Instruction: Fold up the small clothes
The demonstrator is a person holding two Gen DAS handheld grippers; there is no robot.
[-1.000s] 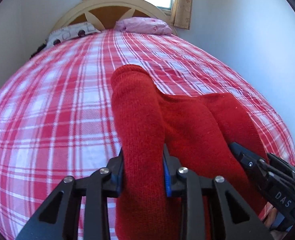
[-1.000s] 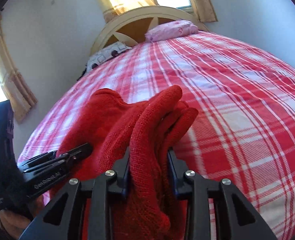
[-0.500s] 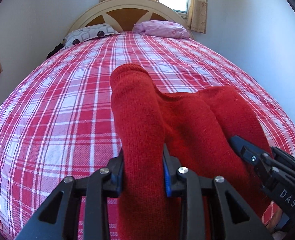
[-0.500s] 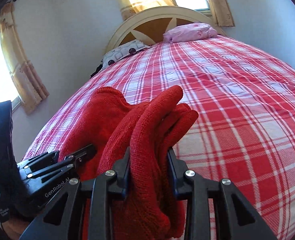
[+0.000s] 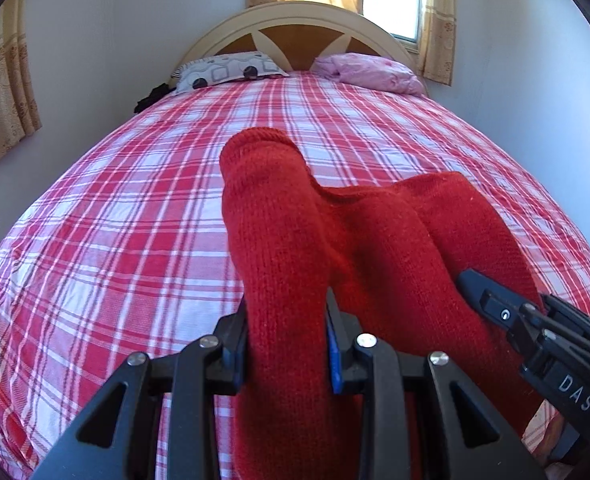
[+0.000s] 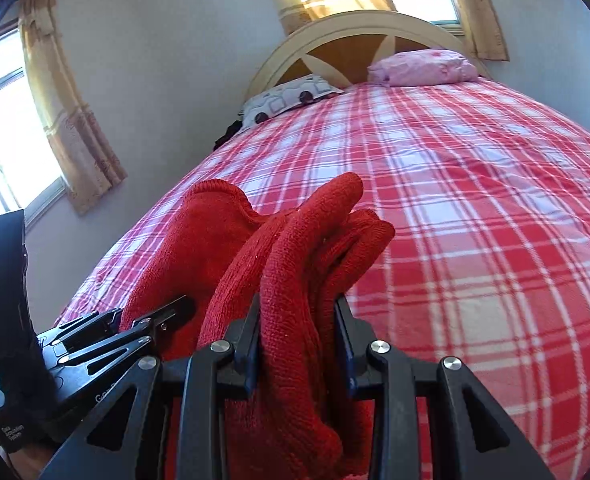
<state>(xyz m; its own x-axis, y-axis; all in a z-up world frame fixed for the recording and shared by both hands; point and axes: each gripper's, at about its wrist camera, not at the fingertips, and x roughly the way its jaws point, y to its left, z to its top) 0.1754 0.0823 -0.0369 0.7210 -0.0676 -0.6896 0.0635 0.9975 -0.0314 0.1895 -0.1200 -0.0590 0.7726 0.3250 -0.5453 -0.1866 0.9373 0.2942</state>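
Note:
A red knitted garment [image 5: 375, 248] hangs between my two grippers above the near end of the bed. My left gripper [image 5: 287, 344] is shut on one thick fold of it, which sticks up past the fingers. My right gripper [image 6: 301, 340] is shut on a bunched fold of the same garment [image 6: 295, 264]. The right gripper also shows at the lower right of the left wrist view [image 5: 535, 328], and the left gripper shows at the lower left of the right wrist view [image 6: 107, 340]. The garment's lower part is hidden below the fingers.
The bed [image 5: 135, 220] has a red and white plaid sheet. A grey patterned pillow [image 5: 227, 70] and a pink pillow [image 5: 371, 72] lie at the rounded headboard [image 5: 295, 24]. White walls stand on both sides, and curtained windows [image 6: 67, 112] are behind and left.
Both grippers have tilted upward with the garment still held, so more of the headboard, wall and windows shows. The grip on the garment is unchanged.

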